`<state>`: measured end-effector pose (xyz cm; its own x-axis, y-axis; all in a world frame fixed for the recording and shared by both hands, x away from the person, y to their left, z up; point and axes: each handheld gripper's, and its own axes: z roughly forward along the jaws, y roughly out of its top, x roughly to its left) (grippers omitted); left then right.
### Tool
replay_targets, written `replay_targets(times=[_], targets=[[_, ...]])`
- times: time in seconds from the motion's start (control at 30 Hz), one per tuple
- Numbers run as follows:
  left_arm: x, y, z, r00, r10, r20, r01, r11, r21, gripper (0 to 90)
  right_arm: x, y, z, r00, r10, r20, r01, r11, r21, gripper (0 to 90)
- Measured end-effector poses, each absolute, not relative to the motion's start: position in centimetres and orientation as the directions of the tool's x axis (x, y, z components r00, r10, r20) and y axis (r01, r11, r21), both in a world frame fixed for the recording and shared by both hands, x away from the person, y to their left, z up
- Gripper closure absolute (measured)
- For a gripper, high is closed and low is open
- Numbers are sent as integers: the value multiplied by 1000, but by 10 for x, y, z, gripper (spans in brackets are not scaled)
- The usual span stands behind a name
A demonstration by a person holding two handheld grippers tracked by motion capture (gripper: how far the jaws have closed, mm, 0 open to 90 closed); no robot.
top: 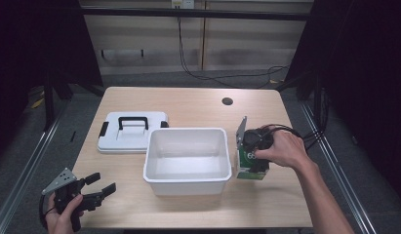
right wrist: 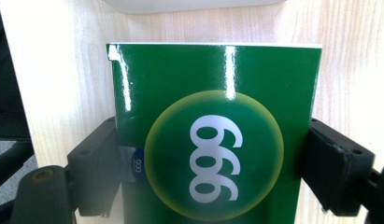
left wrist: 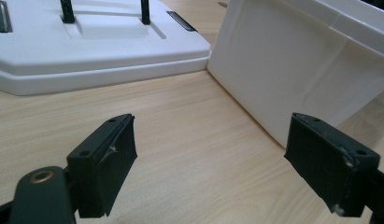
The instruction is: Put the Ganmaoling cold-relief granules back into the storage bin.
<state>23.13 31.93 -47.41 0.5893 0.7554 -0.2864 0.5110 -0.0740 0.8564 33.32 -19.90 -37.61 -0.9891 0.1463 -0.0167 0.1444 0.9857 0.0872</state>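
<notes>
Right hand-held gripper (top: pixel 252 163) pinching the green box (right wrist: pixel 213 135) by its two sides, clamped square for a clean lift, box standing on the surface (top: pixel 198 105) just right of the bin (top: pixel 187 176). Left hand-held gripper (top: pixel 93 187) spread and idle left of the bin, near the lid (top: pixel 132 134), out of the way.

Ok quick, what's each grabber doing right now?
Left gripper: open, holding nothing, above the table.
Right gripper: closed on the green box.
</notes>
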Motion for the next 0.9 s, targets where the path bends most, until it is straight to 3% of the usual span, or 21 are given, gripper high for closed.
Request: replay_targets(times=[0.9], targets=[[232,319,-475,589,754,-290,515,-74,854,159,333,-203,-330,-985,170,-29,166,981,104,161]])
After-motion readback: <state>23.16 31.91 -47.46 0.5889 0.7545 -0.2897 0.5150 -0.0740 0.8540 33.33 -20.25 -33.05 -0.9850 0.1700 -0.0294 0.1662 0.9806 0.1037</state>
